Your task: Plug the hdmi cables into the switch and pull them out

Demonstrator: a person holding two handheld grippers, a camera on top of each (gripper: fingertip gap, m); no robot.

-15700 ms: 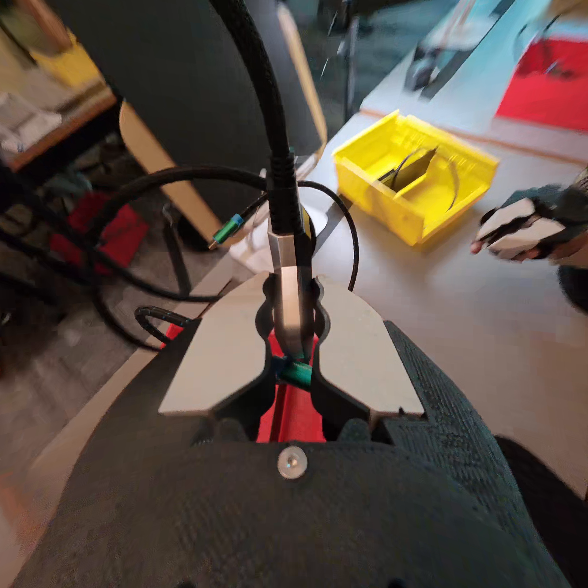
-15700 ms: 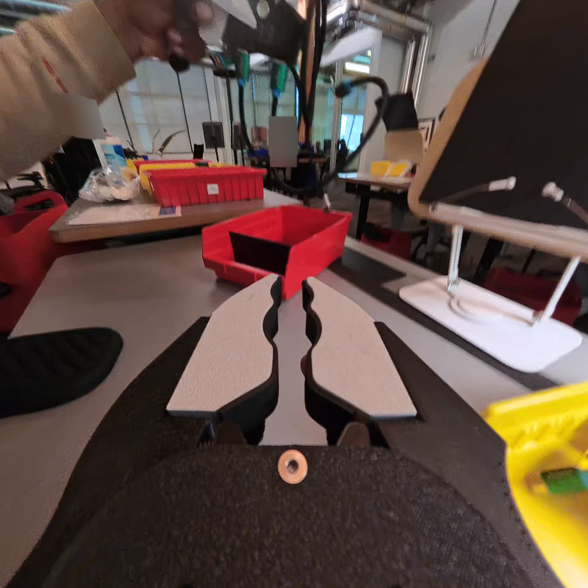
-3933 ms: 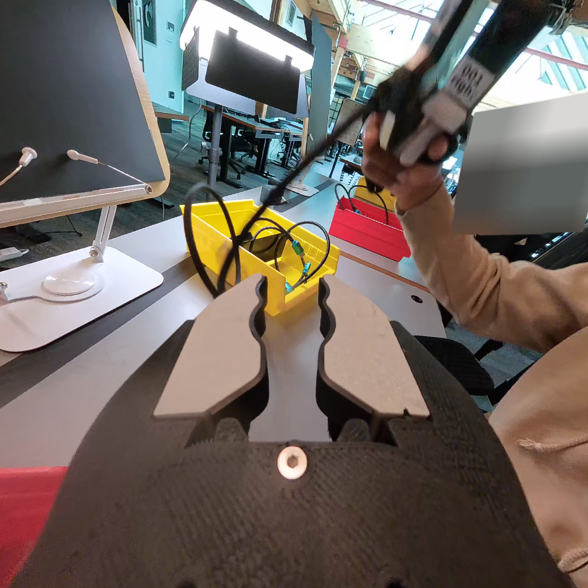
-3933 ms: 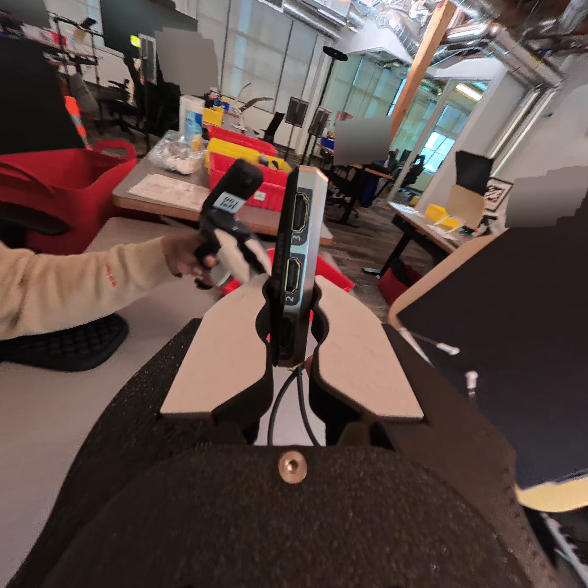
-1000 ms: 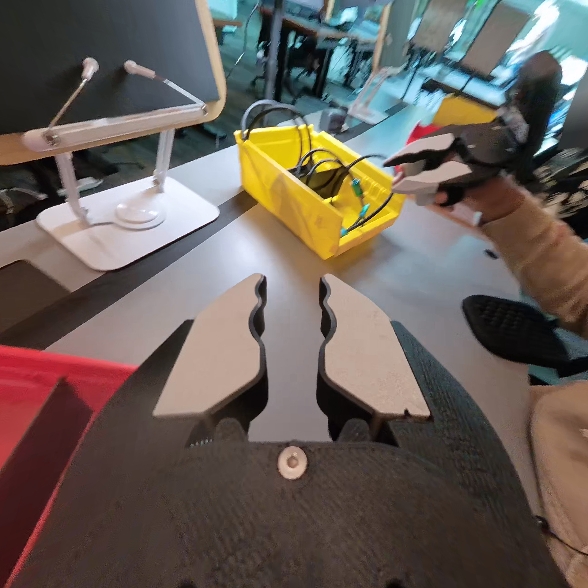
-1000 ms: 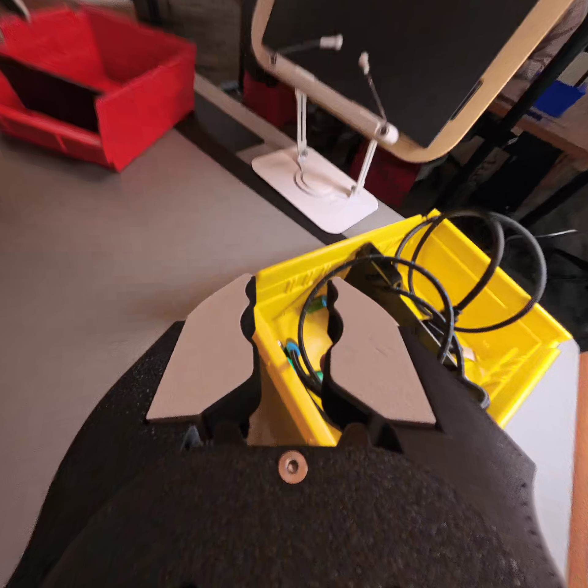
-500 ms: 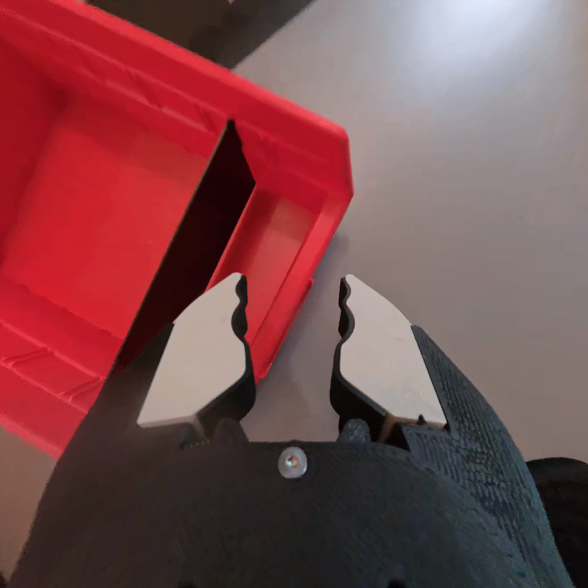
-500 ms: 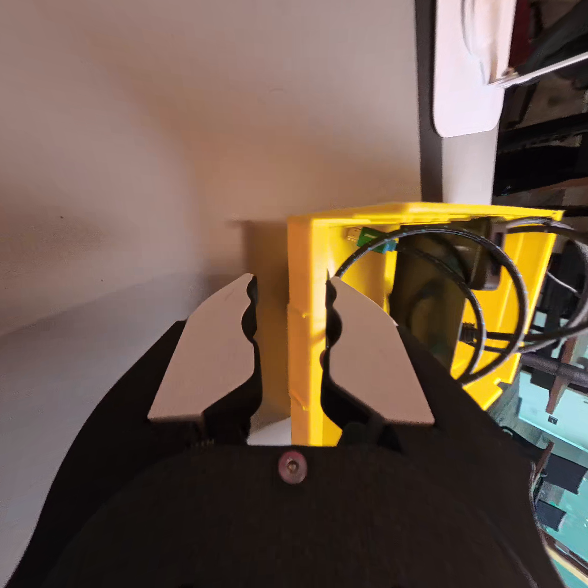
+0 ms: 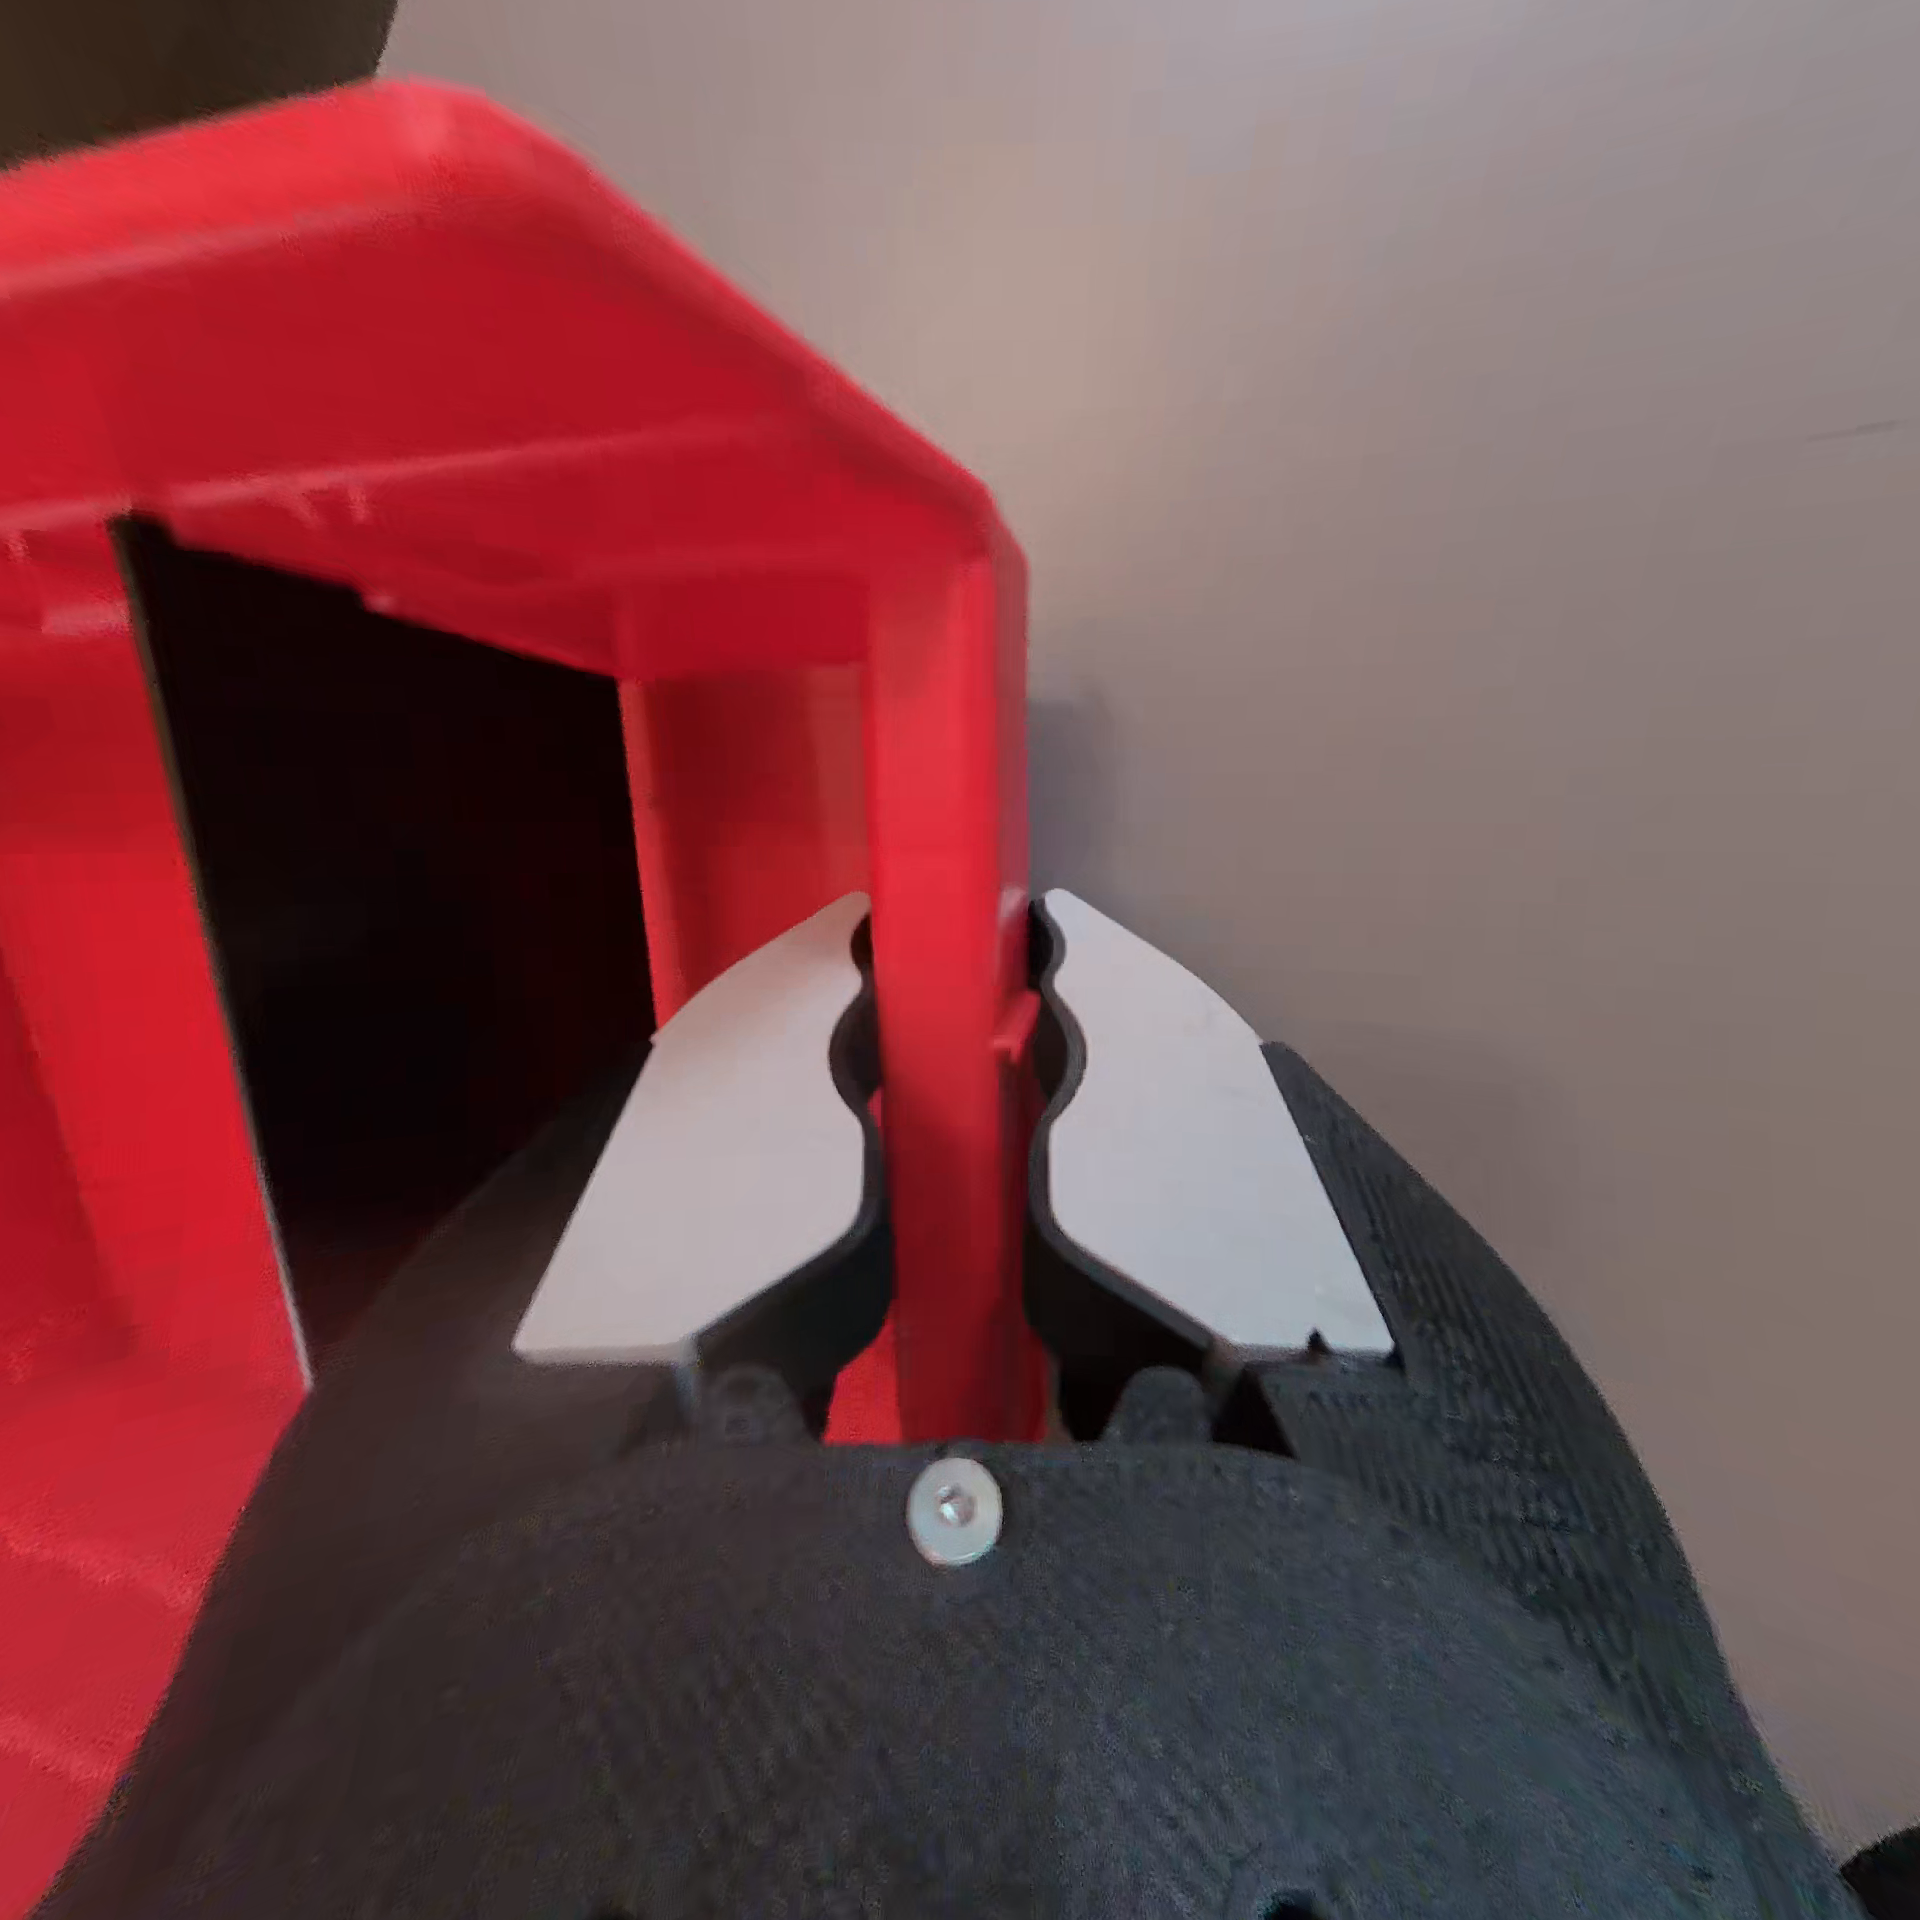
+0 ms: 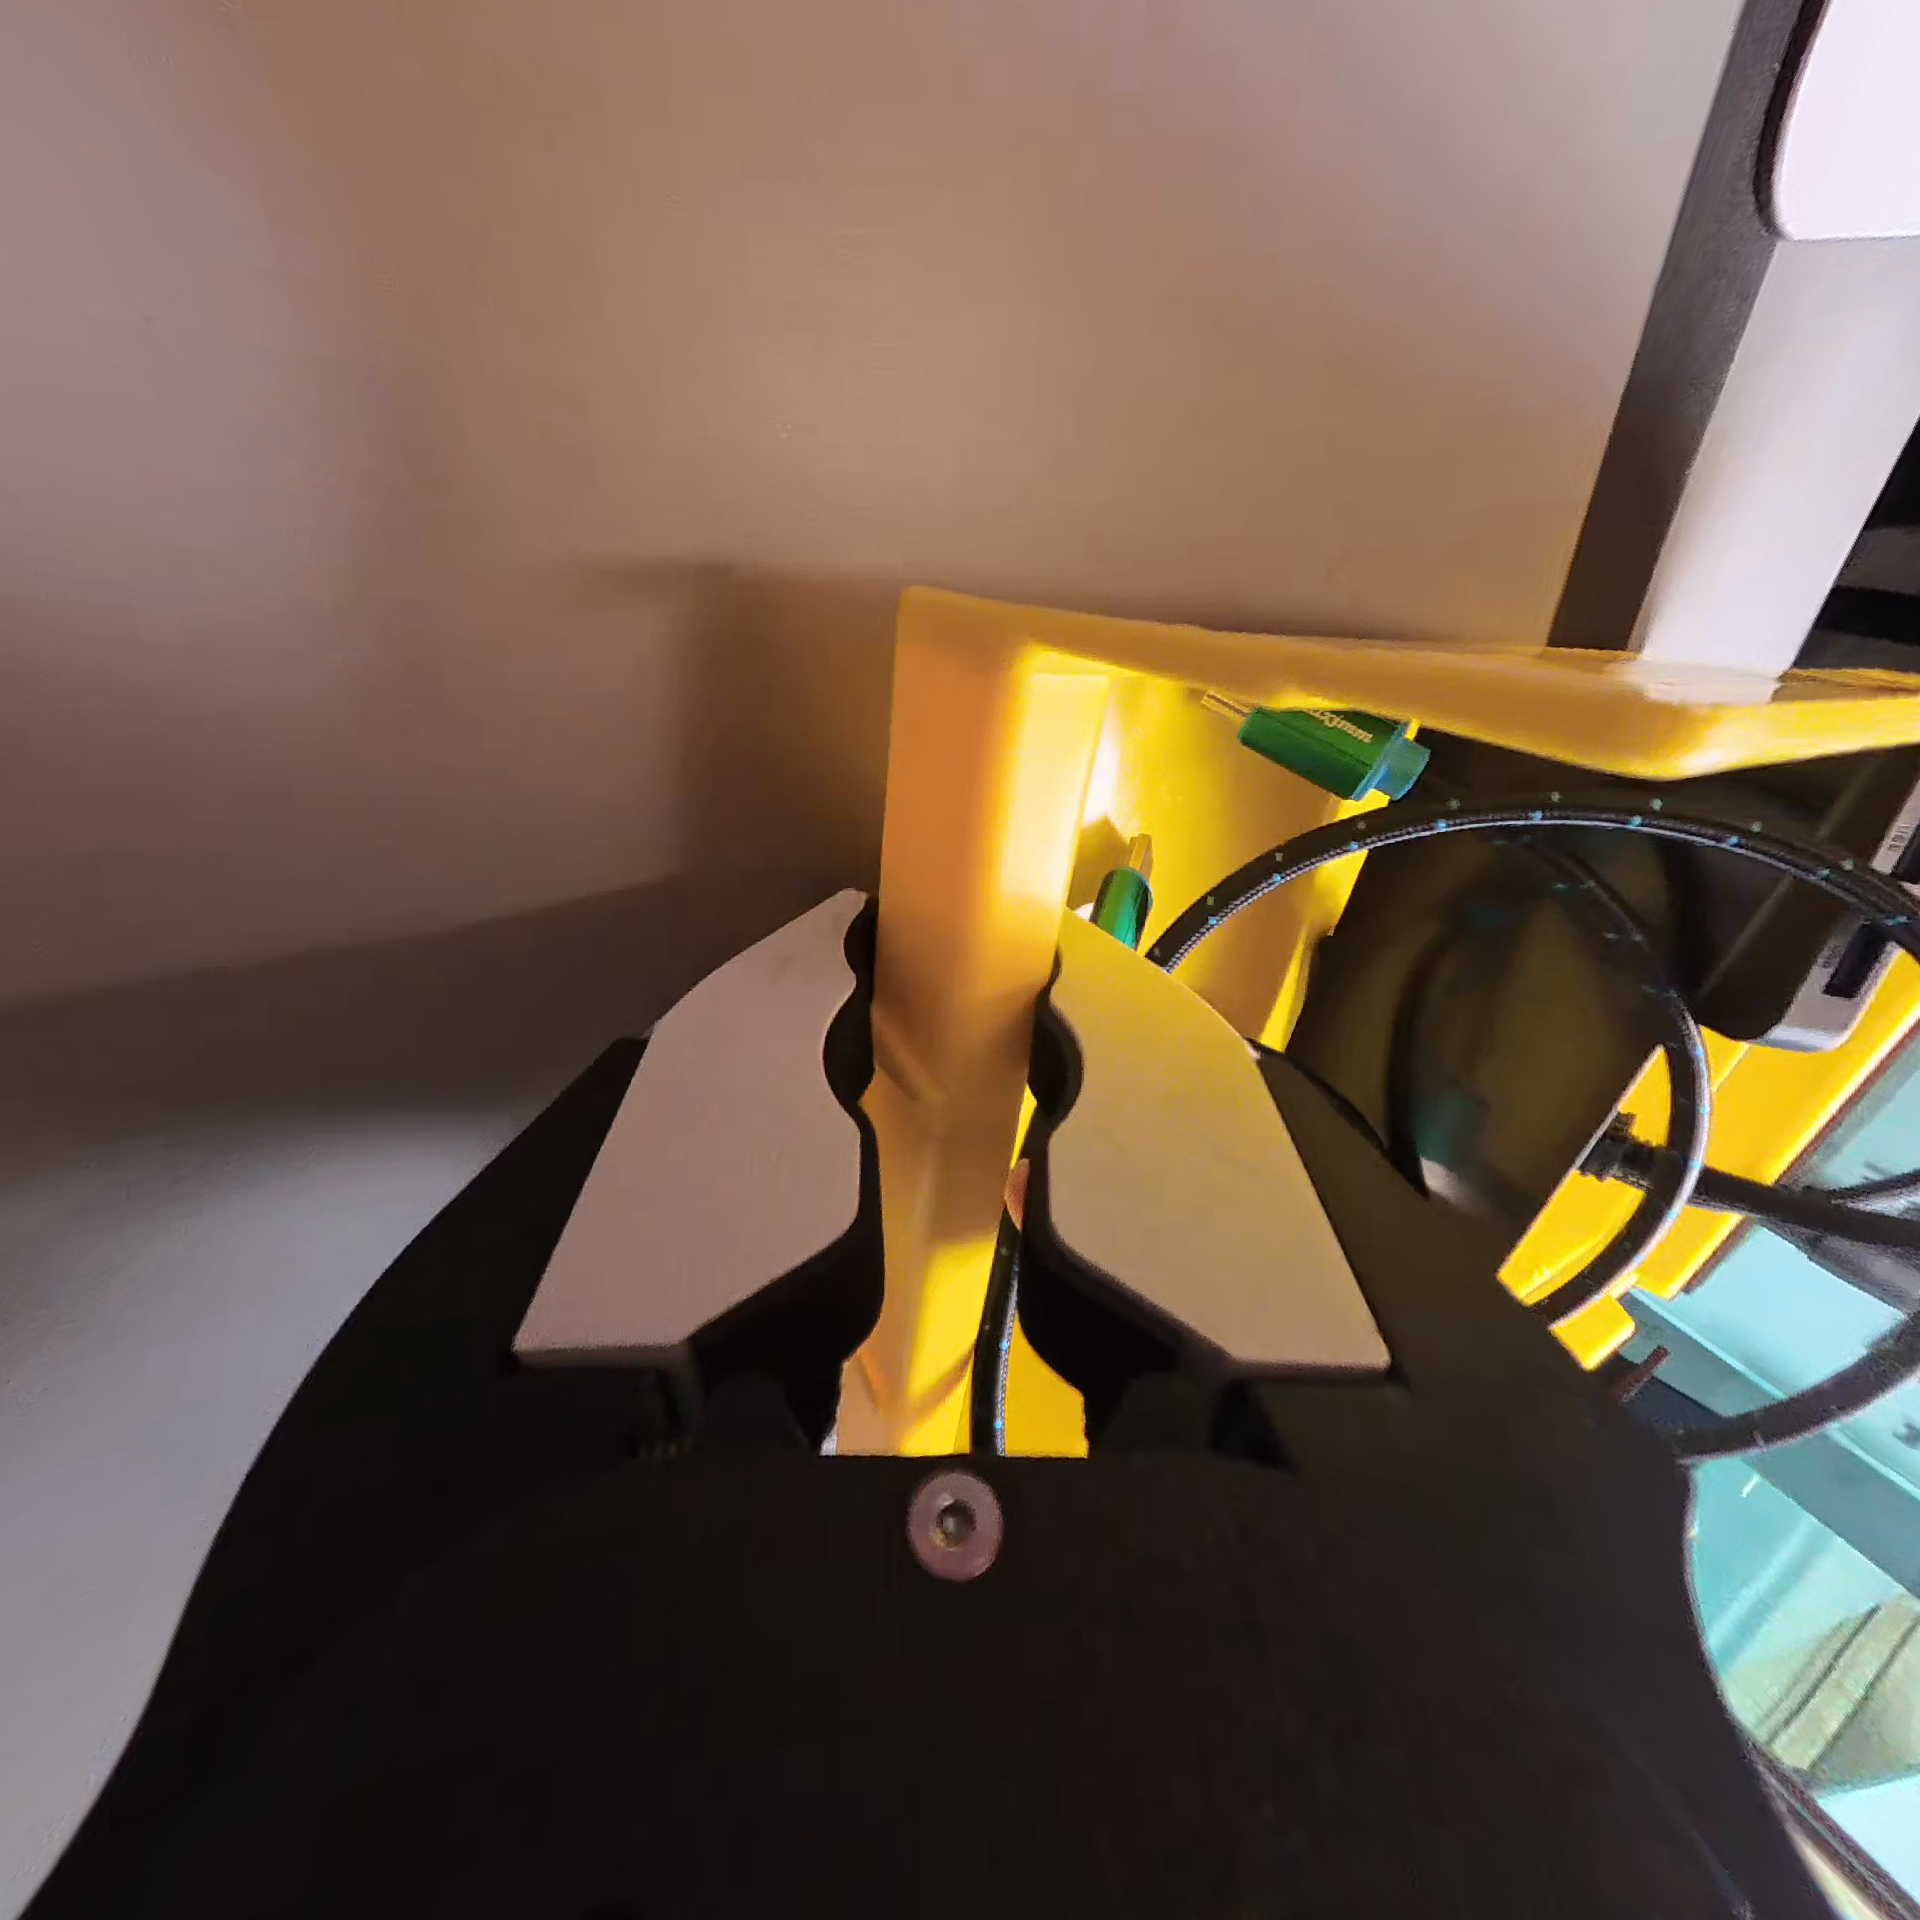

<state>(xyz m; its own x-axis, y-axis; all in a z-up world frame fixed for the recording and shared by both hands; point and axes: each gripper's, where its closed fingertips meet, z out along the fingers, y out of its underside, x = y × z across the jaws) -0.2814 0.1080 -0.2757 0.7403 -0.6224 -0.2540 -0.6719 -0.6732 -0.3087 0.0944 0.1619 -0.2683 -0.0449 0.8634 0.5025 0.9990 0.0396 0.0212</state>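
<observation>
Grey tabletop (image 9: 1455, 416); each gripper pinches a bin wall.
Left gripper (image 9: 951, 935) clamps red bin (image 9: 925, 790), right gripper (image 10: 951, 935) clamps yellow bin (image 10: 966, 831); cables (image 10: 1455, 842) at 3 o'clock, so lift level.

cables (image 10: 1434, 862) in bin (image 10: 1039, 665), bin on table (image 10: 520, 364)

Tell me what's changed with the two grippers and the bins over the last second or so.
Both grippers dropped onto the bins and closed. The left gripper, open over the table a second ago, now clamps the red bin wall. The right gripper now pinches the yellow bin wall, with a black cable running beside its inner finger. The cables stay coiled in the yellow bin; the red bin still looks empty.
</observation>
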